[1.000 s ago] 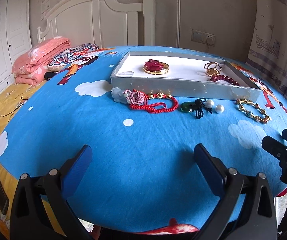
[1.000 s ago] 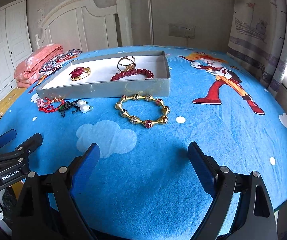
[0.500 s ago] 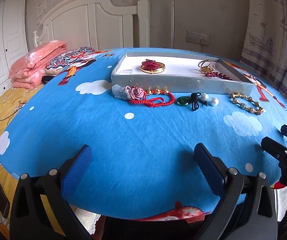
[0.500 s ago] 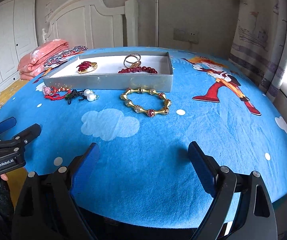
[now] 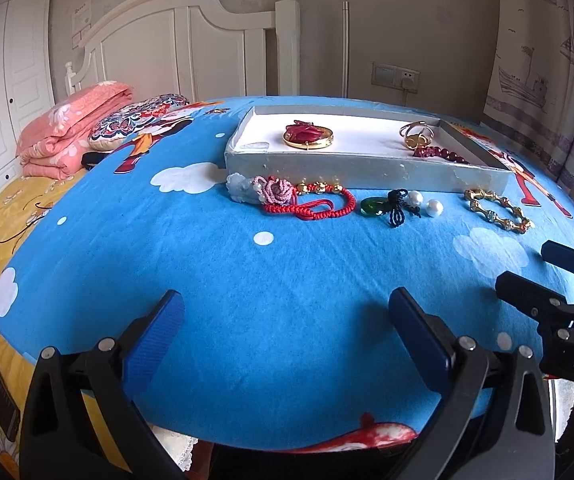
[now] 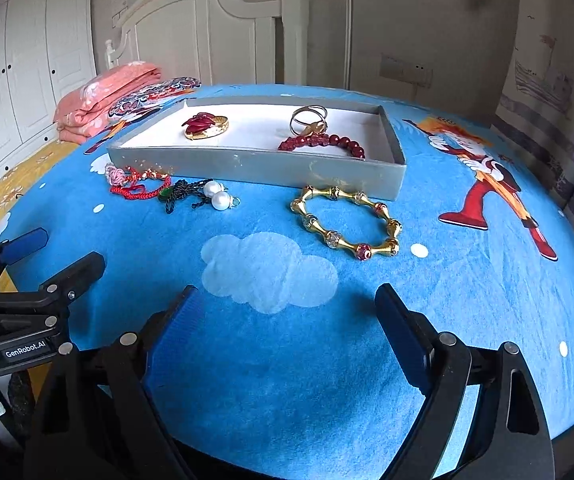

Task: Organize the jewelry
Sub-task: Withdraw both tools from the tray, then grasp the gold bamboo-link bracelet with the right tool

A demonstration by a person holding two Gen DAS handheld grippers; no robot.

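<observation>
Jewelry is partly sorted: a brooch [image 6: 206, 127] lies in the gray tray [image 6: 255, 166], while the gold bracelet [image 6: 347, 222] and pearl earrings [image 6: 217, 195] lie on the blue sheet [image 6: 287, 340] beside it. Both the left gripper [image 5: 287, 332] and the right gripper [image 6: 287, 320] hover spread and empty; judging by position, the right should reach for the bracelet next.

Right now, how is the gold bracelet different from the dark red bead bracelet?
The gold bracelet lies on the blue sheet outside the grey box; the red bead bracelet is already inside it. The gold one is made of long gold links with jeweled beads between them; the red one is plain round beads. The gold one lies open in a ring; the red one shows as a curved line. Both are beaded bracelets.
</observation>
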